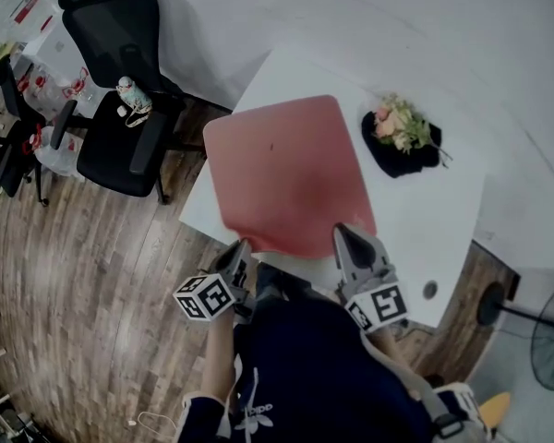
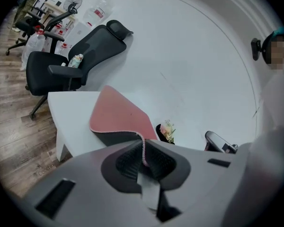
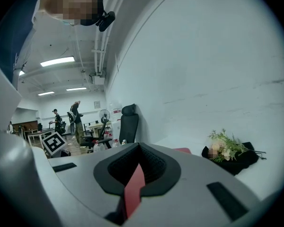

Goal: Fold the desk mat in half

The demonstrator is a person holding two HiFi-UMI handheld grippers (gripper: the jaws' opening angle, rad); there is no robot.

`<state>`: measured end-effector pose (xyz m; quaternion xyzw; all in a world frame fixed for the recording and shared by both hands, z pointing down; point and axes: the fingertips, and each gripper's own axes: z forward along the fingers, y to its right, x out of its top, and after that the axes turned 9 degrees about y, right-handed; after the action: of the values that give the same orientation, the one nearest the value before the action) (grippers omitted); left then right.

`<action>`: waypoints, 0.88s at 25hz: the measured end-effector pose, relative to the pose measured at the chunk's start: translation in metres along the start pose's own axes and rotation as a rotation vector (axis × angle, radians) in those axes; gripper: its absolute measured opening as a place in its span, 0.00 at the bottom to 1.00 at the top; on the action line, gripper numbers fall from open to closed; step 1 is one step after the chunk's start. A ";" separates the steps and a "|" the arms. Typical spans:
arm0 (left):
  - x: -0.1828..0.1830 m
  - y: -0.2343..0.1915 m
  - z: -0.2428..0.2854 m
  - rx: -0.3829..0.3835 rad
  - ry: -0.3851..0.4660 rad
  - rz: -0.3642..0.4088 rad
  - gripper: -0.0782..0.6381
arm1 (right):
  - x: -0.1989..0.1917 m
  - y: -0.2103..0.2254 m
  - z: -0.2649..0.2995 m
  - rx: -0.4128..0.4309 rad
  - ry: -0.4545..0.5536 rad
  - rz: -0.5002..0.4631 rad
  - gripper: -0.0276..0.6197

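Left gripper [image 2: 143,148] and right gripper [image 3: 138,167] each clamped on desk mat [image 1: 286,173] near corners. Risk: shallow pinch slips during lift; uneven carry skews fold; mat sweeps bouquet [image 1: 402,127].

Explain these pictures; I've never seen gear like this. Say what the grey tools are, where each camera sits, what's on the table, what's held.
No robot: a person holds a two-jaw clamp in each hand, the left gripper and the right gripper. One picture comes from a camera on the person's head, looking down; the other two cameras ride on the grippers, looking along their jaws. On the white table lie a pink rounded desk mat and a bouquet in black wrapping. Both grippers are shut on the mat's near edge.
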<state>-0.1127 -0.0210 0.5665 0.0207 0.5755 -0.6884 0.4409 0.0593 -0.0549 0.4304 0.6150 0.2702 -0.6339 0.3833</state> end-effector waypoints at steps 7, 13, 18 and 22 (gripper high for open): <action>0.023 0.017 0.027 -0.038 0.007 0.043 0.14 | 0.019 0.012 0.005 -0.048 0.050 0.002 0.05; 0.040 0.029 0.053 -0.065 0.001 0.085 0.14 | 0.024 0.027 0.009 -0.081 0.067 -0.007 0.05; 0.050 0.036 0.074 -0.076 -0.003 0.106 0.14 | 0.027 0.039 0.016 -0.099 0.063 0.001 0.05; 0.056 0.042 0.089 -0.085 -0.010 0.118 0.14 | 0.029 0.046 0.018 -0.117 0.068 0.011 0.05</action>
<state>-0.0782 -0.1234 0.5338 0.0325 0.5997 -0.6363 0.4841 0.0880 -0.1001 0.4092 0.6143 0.3162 -0.5935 0.4128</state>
